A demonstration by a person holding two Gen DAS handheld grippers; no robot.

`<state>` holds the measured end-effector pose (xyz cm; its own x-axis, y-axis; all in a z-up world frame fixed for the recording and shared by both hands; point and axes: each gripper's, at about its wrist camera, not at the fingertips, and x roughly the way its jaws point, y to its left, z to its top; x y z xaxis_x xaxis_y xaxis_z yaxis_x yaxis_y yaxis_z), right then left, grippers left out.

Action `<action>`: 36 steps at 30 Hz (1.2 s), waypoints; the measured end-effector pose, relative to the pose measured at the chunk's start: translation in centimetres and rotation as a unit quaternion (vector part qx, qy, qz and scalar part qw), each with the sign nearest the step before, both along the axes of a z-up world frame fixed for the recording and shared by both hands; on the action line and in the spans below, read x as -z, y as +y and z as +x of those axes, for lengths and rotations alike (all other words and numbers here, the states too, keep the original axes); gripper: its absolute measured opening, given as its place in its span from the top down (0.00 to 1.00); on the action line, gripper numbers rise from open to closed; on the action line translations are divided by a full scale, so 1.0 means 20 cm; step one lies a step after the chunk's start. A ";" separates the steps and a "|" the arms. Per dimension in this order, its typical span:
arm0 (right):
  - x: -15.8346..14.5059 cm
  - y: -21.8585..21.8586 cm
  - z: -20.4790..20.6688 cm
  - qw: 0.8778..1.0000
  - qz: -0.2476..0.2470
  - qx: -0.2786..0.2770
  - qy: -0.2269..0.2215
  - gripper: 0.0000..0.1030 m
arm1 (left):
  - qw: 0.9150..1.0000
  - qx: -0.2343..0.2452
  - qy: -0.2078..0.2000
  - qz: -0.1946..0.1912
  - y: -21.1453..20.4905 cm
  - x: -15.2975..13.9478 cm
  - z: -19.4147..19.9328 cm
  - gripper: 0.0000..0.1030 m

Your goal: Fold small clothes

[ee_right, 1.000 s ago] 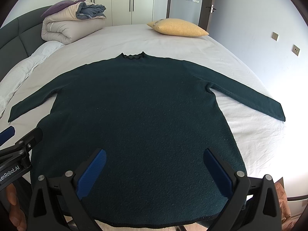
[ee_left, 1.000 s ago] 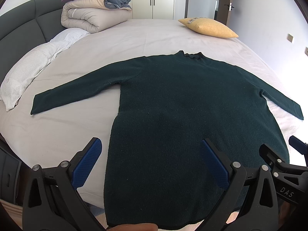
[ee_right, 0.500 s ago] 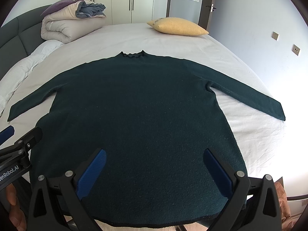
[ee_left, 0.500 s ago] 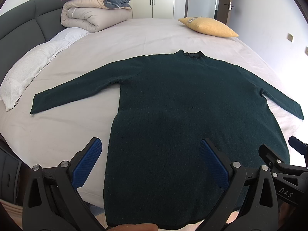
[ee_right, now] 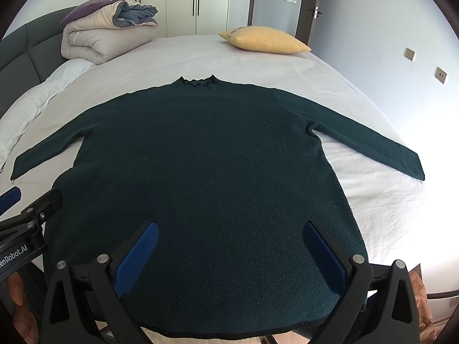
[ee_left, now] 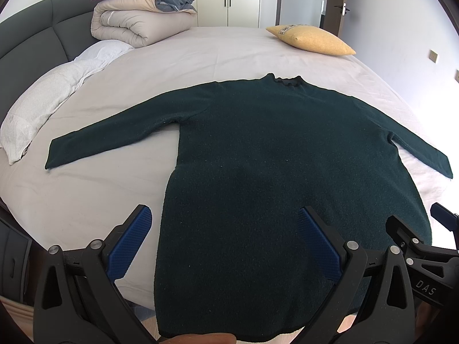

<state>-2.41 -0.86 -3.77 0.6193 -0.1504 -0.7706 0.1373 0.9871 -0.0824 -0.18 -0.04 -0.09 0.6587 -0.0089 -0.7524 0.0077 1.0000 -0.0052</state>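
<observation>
A dark green long-sleeved sweater (ee_left: 272,149) (ee_right: 206,157) lies flat on the bed, collar at the far end, both sleeves spread out sideways, hem at the near edge. My left gripper (ee_left: 225,229) hovers open above the hem's left part, one blue pad (ee_left: 130,240) over bare sheet and the other over the fabric. Above the right part of the hem, my right gripper (ee_right: 229,246) stands open with nothing between its pads (ee_right: 322,255). Each gripper shows at the edge of the other's view.
The bed (ee_left: 200,54) has a pale sheet. A rolled duvet stack (ee_left: 137,17) sits at the far left, a yellow cushion (ee_left: 312,38) at the far right, white pillows (ee_left: 48,100) along the dark headboard. Wardrobe doors and a room door stand behind.
</observation>
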 end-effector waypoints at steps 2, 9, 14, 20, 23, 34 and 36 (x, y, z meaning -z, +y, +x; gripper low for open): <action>-0.01 -0.01 0.00 1.000 0.000 0.000 0.001 0.00 | 1.000 0.000 0.000 0.000 0.00 0.01 -0.01 0.00; 0.00 0.00 0.00 1.000 0.000 -0.001 0.001 0.00 | 1.000 0.000 0.001 0.000 0.00 0.00 -0.01 0.00; 0.00 0.00 0.00 1.000 0.001 0.000 0.001 0.00 | 1.000 0.000 0.001 0.000 0.00 0.00 -0.01 0.00; 0.00 0.00 0.01 1.000 0.000 0.000 0.002 0.00 | 1.000 0.000 0.001 0.000 0.00 0.00 -0.01 0.00; 0.00 0.01 0.00 1.000 0.001 0.000 0.002 0.00 | 1.000 0.000 0.001 -0.001 0.00 0.00 -0.01 0.00; 0.03 0.00 -0.02 1.000 0.002 0.000 0.003 0.00 | 1.000 0.000 0.004 -0.002 0.00 0.07 -0.02 0.00; 0.03 -0.01 -0.02 1.000 0.004 0.000 0.004 0.00 | 1.000 0.000 0.006 -0.003 -0.01 0.08 -0.01 0.00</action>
<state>-2.75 -1.06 -4.44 0.6130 -0.1455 -0.7766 0.1374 0.9876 -0.0765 -0.35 -0.15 -1.62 0.6499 -0.0140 -0.7599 0.0082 0.9999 -0.0114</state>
